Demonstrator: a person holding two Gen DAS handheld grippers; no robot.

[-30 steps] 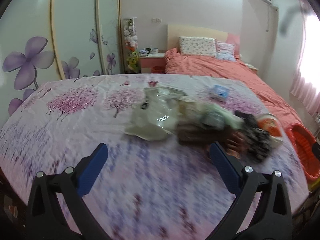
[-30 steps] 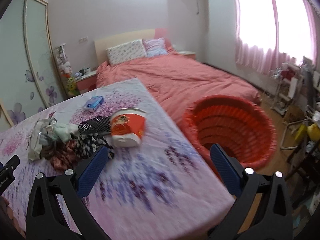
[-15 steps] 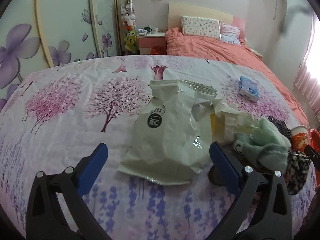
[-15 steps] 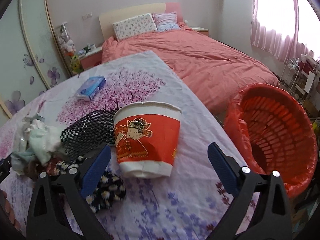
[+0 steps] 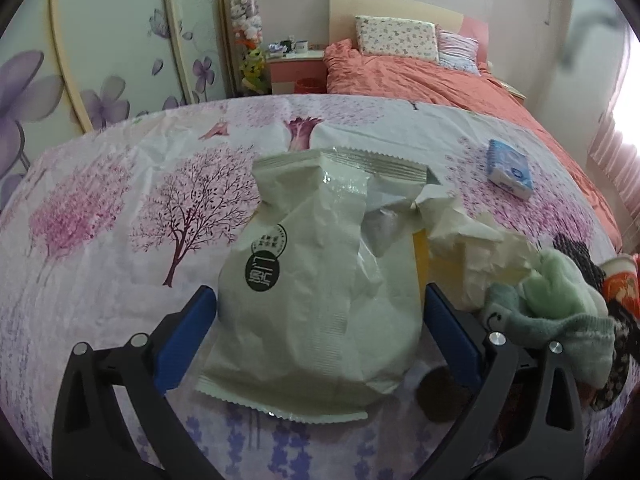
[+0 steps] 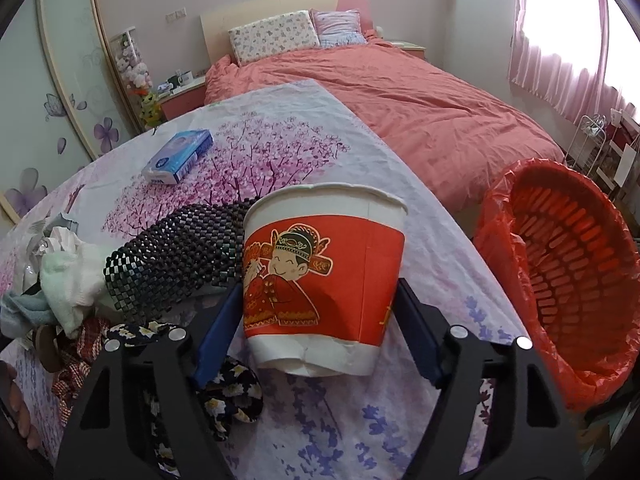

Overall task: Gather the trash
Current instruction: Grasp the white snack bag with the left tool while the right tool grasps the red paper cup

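Jaws of the right gripper [image 6: 318, 334] have just been closing around the cup [image 6: 324, 276], pads touching; bin [image 6: 560, 280] waits at three o'clock. Left gripper [image 5: 320, 336] straddles the bag [image 5: 320, 280], unclenched.

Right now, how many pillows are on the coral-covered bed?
2, both against the headboard: a white floral pillow on the left and a pink striped pillow beside it on the right. More may be hidden.

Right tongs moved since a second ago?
Yes. The right tongs advanced toward the red-and-white paper cup, jaws closing around it, floral bedsheet as reference.
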